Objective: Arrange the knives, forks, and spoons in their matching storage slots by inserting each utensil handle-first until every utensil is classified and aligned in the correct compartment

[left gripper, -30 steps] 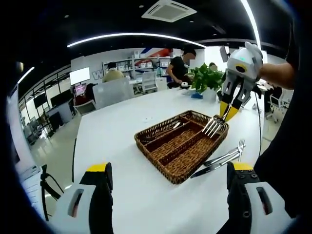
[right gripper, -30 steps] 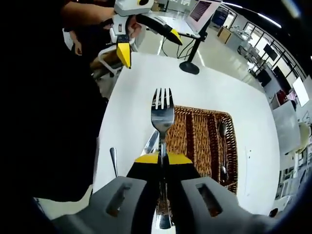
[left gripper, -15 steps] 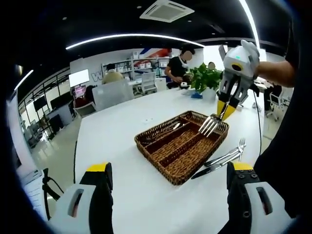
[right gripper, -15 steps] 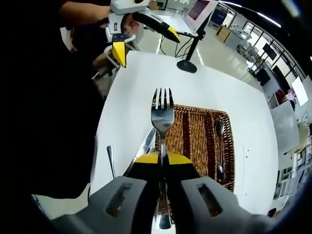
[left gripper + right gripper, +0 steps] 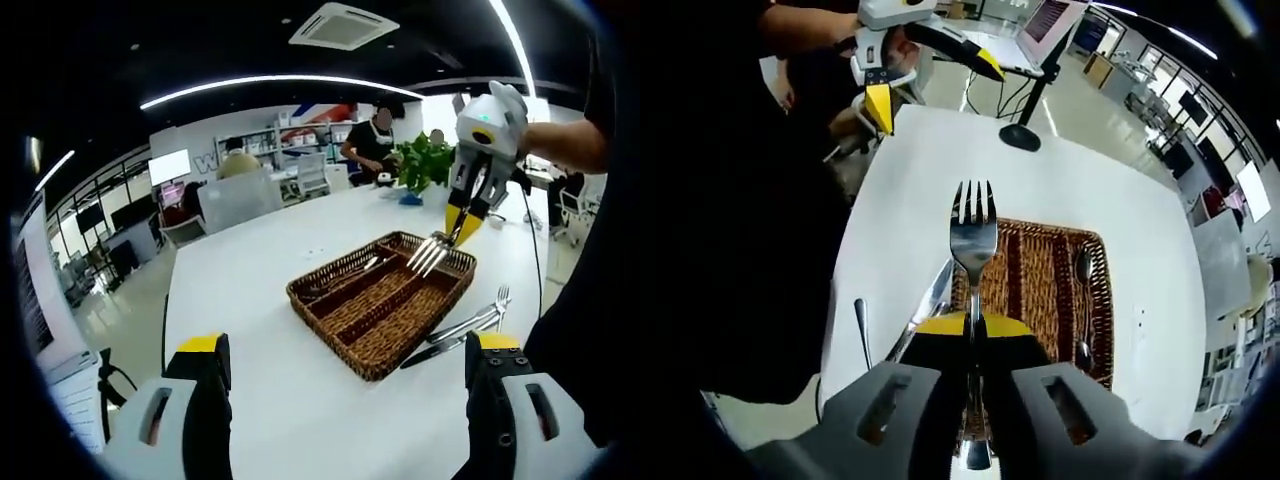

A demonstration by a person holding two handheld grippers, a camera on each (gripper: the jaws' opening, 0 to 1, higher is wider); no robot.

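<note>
**One fork held above the wicker tray**

Two yellow-tipped jaws of the right gripper are pressed together on the neck of a fork, tines pointing away from the camera. In the left gripper view the same fork hangs tines-down over the far end of the wicker tray, which sits on a white table. A spoon lies in one compartment of the tray. Beside the tray on the table rest a knife and another fork. The left gripper has its jaws spread wide, holding nothing. On the far wall, partial lettering starting with "W" is too cut off to read.
</note>
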